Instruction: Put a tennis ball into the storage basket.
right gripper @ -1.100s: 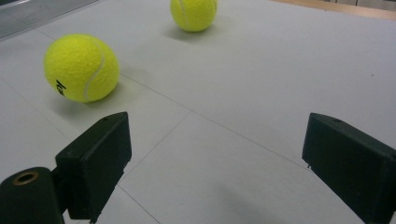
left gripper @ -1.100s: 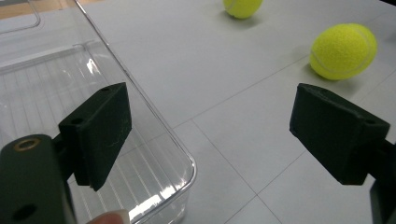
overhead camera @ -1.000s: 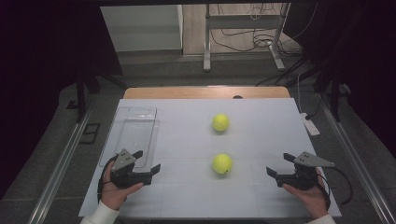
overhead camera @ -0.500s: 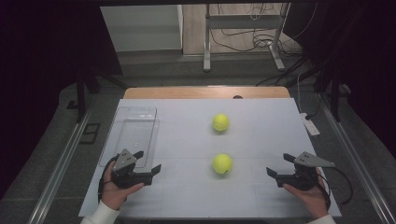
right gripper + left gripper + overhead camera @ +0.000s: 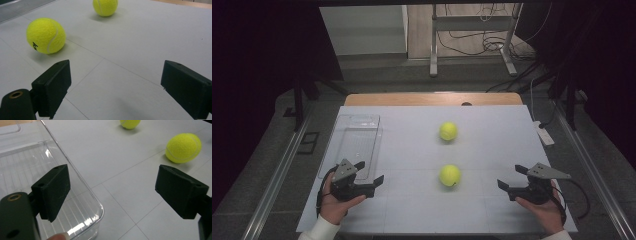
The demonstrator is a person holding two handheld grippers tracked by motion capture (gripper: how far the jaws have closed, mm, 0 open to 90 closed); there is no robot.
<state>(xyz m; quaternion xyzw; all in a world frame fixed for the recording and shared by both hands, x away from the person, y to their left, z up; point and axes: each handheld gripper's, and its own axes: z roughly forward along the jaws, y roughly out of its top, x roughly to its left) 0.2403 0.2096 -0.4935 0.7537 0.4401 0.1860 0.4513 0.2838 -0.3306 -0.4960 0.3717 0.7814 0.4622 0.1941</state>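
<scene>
Resting low at the near edge of the white table [image 5: 492, 125], both grippers sit with their jaws spread wide and nothing between them. The left gripper [image 5: 367, 172], held in the person's left hand [image 5: 337, 202], lies just beside the near end of a clear plastic tray [image 5: 354, 142]; in the left gripper view its one jaw hangs over the tray's ribbed floor [image 5: 30, 170] while the other is over bare table. The right gripper [image 5: 512, 176] sits in the right hand [image 5: 542, 207] near the table's right side, pointing toward the middle.

Two yellow tennis balls lie on the table, well apart from each other. The near ball [image 5: 450, 175] rests between the two grippers, touching neither, and shows close ahead in both gripper views [image 5: 183, 147] [image 5: 46, 35]. The far ball [image 5: 448, 131] sits farther back, toward the table's middle [image 5: 105, 7].
</scene>
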